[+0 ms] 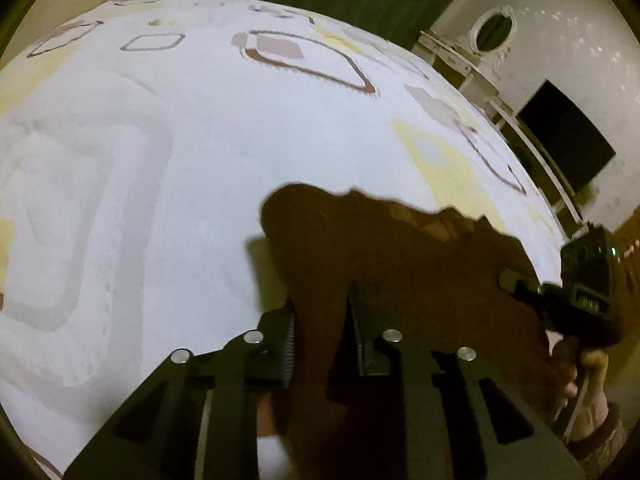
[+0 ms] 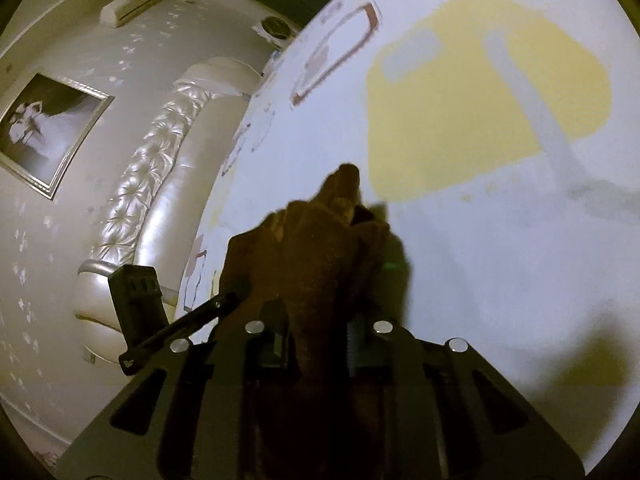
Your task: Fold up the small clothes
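Observation:
A small brown garment hangs bunched over the white patterned bed sheet. My left gripper is shut on its near edge, and the cloth fills the gap between the pads. At the right of that view, my right gripper grips the garment's other end. In the right wrist view the brown garment rises in a crumpled peak out of my right gripper, which is shut on it. My left gripper reaches into the cloth from the left. The cloth hides the fingertips.
A hand holds the right gripper's handle. The sheet has yellow and brown shapes. A tufted headboard runs along the bed's edge, below a framed picture on the wall. A dark panel stands beyond the bed.

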A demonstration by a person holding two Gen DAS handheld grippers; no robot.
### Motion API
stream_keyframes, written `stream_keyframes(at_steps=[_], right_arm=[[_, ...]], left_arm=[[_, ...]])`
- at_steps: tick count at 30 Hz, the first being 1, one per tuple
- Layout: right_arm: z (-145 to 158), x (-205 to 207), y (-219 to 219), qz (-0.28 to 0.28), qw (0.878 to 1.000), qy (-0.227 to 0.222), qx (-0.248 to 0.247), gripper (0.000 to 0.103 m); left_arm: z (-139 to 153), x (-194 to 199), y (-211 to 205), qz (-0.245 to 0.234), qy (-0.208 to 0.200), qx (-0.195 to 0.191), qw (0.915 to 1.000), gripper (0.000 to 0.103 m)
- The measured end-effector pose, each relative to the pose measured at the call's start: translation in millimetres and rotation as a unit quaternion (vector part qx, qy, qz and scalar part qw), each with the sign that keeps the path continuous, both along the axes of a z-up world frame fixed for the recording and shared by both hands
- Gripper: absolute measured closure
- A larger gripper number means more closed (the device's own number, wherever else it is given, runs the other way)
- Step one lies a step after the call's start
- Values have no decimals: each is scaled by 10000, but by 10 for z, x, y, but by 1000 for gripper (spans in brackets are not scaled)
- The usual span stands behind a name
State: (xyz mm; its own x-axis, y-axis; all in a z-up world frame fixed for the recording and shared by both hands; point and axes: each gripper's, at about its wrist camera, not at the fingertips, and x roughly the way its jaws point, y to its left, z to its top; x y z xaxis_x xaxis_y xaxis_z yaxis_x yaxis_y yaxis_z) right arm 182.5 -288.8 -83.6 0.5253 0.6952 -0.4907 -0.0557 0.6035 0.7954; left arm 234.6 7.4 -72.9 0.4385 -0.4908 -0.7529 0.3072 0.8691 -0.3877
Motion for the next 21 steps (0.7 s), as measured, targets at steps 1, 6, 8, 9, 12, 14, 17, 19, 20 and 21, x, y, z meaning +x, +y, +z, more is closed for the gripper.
stream_keyframes(at_steps=[1, 6, 8, 9, 12, 14, 17, 19, 20, 21], right_arm=[[9, 20, -5, -24, 10000, -16, -40, 85], [-192, 33, -115, -173, 9996, 203, 99, 85], [-244, 16, -152, -222, 9992, 214, 239, 85], [-245, 14, -151, -237, 9992, 212, 249, 85], [-234, 28, -110, -250, 9991, 231, 249, 85], [-232, 26, -110, -250, 9991, 239, 253, 85], [-235, 17, -120, -265, 9990, 247, 270, 85], [-232, 19, -124, -276, 9988, 259, 309, 84], [-230, 17, -123, -285, 9987, 269, 326, 83], [-226, 14, -124, -293, 9986, 279, 340, 83]], left_arm=[[12, 30, -4, 43, 3, -16, 10000, 81], [-70, 55, -94, -54, -37, 318, 9995, 80], [-72, 26, -100, -85, -122, 401, 9991, 80], [-75, 19, -98, -87, -133, 425, 9990, 80], [-78, 53, -97, -74, -96, 408, 9991, 79], [-82, 56, -86, -60, -83, 384, 9992, 78], [-85, 58, -85, -42, -83, 374, 9993, 77], [-82, 45, -89, -36, -90, 387, 9992, 77], [-78, 41, -89, -35, -97, 400, 9991, 77], [-75, 34, -95, -39, -114, 428, 9990, 77]])
